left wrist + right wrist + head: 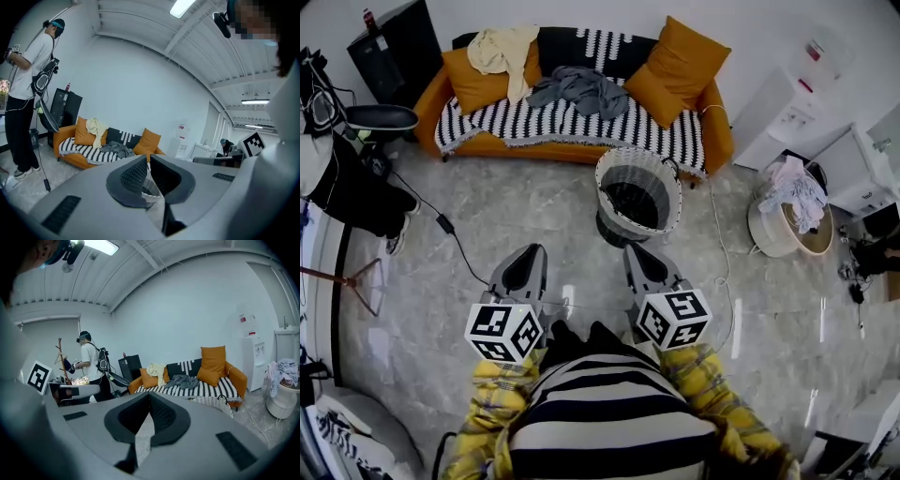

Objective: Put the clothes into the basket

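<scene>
The far sofa (581,122) bears a cream cloth (504,49) at left and a grey cloth (581,89) mid. On the floor (787,309) just before it stands the basket (639,155).

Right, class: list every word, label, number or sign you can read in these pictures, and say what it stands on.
None can be read.
Marker cube on the left gripper: black-and-white square patterns, no letters.
Marker cube on the right gripper: the same.
Red-and-white sign above the white dispenser: too small to read.
</scene>
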Demonstrator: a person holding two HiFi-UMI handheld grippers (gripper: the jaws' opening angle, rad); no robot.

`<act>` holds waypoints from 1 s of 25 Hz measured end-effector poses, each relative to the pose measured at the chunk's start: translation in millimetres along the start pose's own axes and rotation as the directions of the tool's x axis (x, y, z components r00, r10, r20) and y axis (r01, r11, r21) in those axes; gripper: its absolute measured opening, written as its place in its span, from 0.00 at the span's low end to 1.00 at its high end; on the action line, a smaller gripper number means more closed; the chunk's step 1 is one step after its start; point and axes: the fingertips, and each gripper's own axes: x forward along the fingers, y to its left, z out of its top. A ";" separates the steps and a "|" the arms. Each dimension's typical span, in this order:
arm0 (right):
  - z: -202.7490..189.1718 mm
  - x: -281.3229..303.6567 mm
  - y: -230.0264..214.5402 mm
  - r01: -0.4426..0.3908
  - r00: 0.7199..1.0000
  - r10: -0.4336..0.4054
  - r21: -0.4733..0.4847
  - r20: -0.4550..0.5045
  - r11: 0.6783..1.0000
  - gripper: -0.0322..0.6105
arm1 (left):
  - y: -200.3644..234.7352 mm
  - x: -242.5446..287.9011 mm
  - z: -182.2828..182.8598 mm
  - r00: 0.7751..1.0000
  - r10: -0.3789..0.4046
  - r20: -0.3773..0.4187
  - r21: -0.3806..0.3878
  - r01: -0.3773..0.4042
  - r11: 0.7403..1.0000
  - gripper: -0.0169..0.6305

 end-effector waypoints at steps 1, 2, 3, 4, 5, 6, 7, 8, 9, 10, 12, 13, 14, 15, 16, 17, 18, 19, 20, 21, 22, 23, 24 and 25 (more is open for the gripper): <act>-0.5 3.4 2.3 -0.004 1.000 0.004 0.003 -0.001 1.000 0.09 | 3.3 -0.9 0.2 1.000 0.001 0.000 0.002 -0.001 1.000 0.08; -0.5 7.2 4.8 -0.007 1.000 0.007 0.005 -0.003 1.000 0.09 | 7.3 -1.9 0.8 1.000 0.002 -0.001 0.004 -0.002 1.000 0.08; -0.3 11.3 7.6 -0.009 1.000 0.009 0.006 -0.004 1.000 0.09 | 11.9 -3.1 1.7 1.000 0.005 -0.001 0.005 -0.005 1.000 0.08; -0.1 15.5 10.6 -0.011 1.000 0.011 0.006 -0.005 1.000 0.09 | 17.1 -4.6 2.7 1.000 0.008 -0.001 0.005 -0.008 1.000 0.08; -0.3 19.6 13.6 -0.013 1.000 0.013 0.005 -0.007 1.000 0.09 | 22.5 -6.3 3.4 1.000 0.012 -0.001 0.005 -0.012 1.000 0.08; -0.8 23.5 16.5 -0.016 1.000 0.016 0.005 -0.010 1.000 0.09 | 27.9 -8.1 3.6 1.000 0.017 -0.002 0.004 -0.017 1.000 0.08; -1.5 27.1 18.9 -0.019 1.000 0.019 0.005 -0.013 1.000 0.09 | 33.2 -9.5 3.6 1.000 0.023 -0.002 0.002 -0.023 1.000 0.08; -2.0 30.5 20.8 -0.021 1.000 0.021 0.004 -0.018 1.000 0.09 | 38.0 -10.3 3.6 1.000 0.029 -0.004 -0.001 -0.029 1.000 0.08; -2.5 33.6 22.3 -0.023 0.999 0.023 0.003 -0.024 1.000 0.09 | 42.4 -10.4 3.4 0.999 0.035 -0.005 -0.005 -0.035 0.999 0.08; -3.1 36.8 23.3 -0.025 0.999 0.025 0.001 -0.030 1.000 0.09 | 46.2 -9.8 3.0 0.999 0.039 -0.008 -0.011 -0.039 0.999 0.08; -4.2 44.4 23.9 -0.029 0.999 0.029 0.003 -0.041 1.000 0.09 | 52.1 -6.8 1.9 0.999 0.042 -0.013 -0.019 -0.043 0.999 0.08; -4.2 49.3 23.6 -0.032 0.998 0.032 0.005 -0.046 0.999 0.09 | 54.8 -4.3 1.7 0.999 0.044 -0.015 -0.019 -0.044 0.999 0.08; -3.7 55.0 22.7 -0.035 0.998 0.035 0.006 -0.049 0.999 0.09 | 57.6 -1.4 1.9 0.999 0.047 -0.017 -0.018 -0.048 0.999 0.08; -2.9 61.3 21.3 -0.038 0.998 0.038 0.006 -0.051 0.999 0.09 | 61.0 1.9 2.4 0.998 0.052 -0.018 -0.017 -0.052 0.998 0.08; -1.7 68.2 19.7 -0.041 0.998 0.041 0.006 -0.054 0.999 0.09 | 64.9 5.5 3.1 0.998 0.058 -0.020 -0.017 -0.059 0.998 0.08; -0.1 75.6 17.8 -0.045 0.997 0.045 0.007 -0.055 0.999 0.09 | 69.3 9.4 4.0 0.998 0.065 -0.020 -0.017 -0.066 0.998 0.08; 1.7 83.2 15.8 -0.049 0.997 0.049 0.007 -0.056 0.999 0.09 | 74.4 13.8 5.3 0.997 0.072 -0.021 -0.016 -0.072 0.997 0.08; 3.8 91.3 13.8 -0.052 0.997 0.052 0.006 -0.057 0.999 0.09 | 80.0 18.6 6.8 0.997 0.079 -0.021 -0.016 -0.080 0.997 0.08; 6.0 99.7 12.0 -0.056 0.997 0.056 0.004 -0.057 0.998 0.09 | 86.1 24.0 8.8 0.996 0.087 -0.019 -0.017 -0.087 0.996 0.08; 8.2 108.5 10.2 -0.061 0.997 0.061 0.001 -0.057 0.998 0.09 | 92.3 29.8 11.1 0.995 0.095 -0.018 -0.017 -0.095 0.995 0.08; 10.3 117.8 8.3 -0.067 0.996 0.067 -0.002 -0.056 0.998 0.09 | 98.5 36.1 13.7 0.994 0.104 -0.016 -0.017 -0.105 0.994 0.08; 12.8 127.8 5.8 -0.074 0.996 0.073 -0.004 -0.056 0.997 0.09 | 104.6 43.1 16.9 0.993 0.114 -0.015 -0.014 -0.115 0.993 0.08; 16.1 138.8 2.5 -0.079 0.995 0.079 -0.003 -0.057 0.997 0.09 | 110.6 50.9 20.7 0.992 0.125 -0.016 -0.010 -0.126 0.992 0.08; 20.2 150.6 -1.4 -0.083 0.995 0.082 -0.003 -0.057 0.997 0.09 | 116.6 59.1 25.2 0.990 0.137 -0.017 -0.005 -0.137 0.991 0.08</act>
